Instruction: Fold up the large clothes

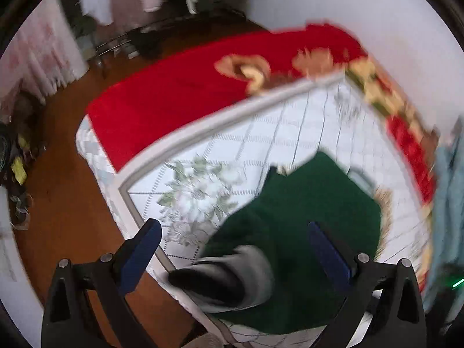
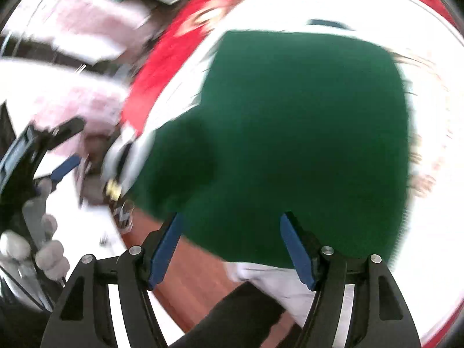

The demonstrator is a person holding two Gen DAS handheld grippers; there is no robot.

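Both grippers hang released above a bed, their blue-padded jaws spread wide with nothing between them. Just ahead of the left gripper (image 1: 232,249) lies a dark green garment (image 1: 304,217), folded into a compact block on the white quilted bedspread (image 1: 203,191) with a pale flower print; a grey and black piece of cloth (image 1: 226,275) sits at the garment's near edge, between the jaws. Beyond it a red blanket (image 1: 174,98) covers the far part of the bed. Ahead of the right gripper (image 2: 230,246) the same garment (image 2: 304,133) fills the view, and off to its left a gloved hand (image 2: 43,249) holds the other gripper. Both views are motion-blurred.
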